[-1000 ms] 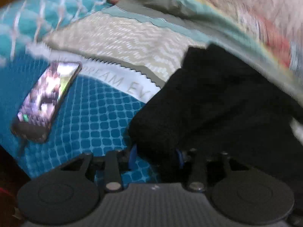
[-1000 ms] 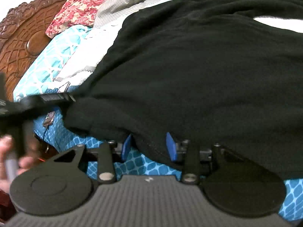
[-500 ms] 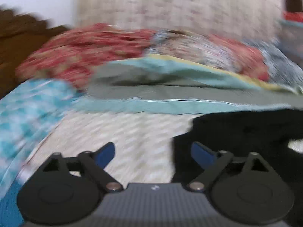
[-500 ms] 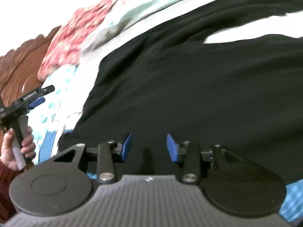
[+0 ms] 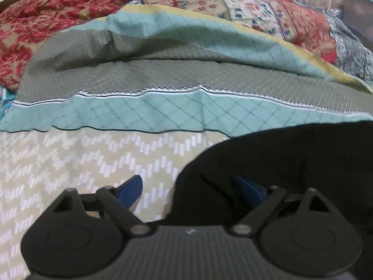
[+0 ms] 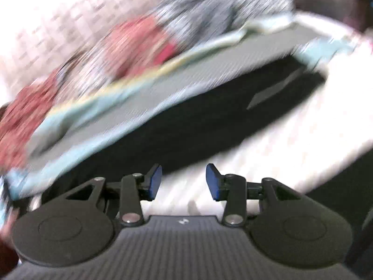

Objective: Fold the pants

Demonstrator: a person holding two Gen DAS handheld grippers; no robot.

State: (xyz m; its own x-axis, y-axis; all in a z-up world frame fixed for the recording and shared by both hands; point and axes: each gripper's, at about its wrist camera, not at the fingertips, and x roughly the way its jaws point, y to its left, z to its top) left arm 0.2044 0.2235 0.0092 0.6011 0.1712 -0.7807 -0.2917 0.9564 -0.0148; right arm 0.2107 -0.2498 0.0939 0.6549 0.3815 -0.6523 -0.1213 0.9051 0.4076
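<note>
The black pants (image 5: 291,163) lie on the bed cover (image 5: 58,163), just under the teal pillow (image 5: 163,114). The left gripper (image 5: 188,190) has just been opening; it is spread wide, its left finger over the cover and its right finger over the pants' edge, pinching nothing. The right gripper (image 6: 184,182) is partly apart and empty, with the pants (image 6: 209,121) just past its tips in a blurry view.

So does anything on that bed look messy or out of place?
Slightly. The black fabric pants lie bunched on the beige zigzag bedsheet, and the red floral quilt behind is heaped. Nothing looks damaged.
</note>
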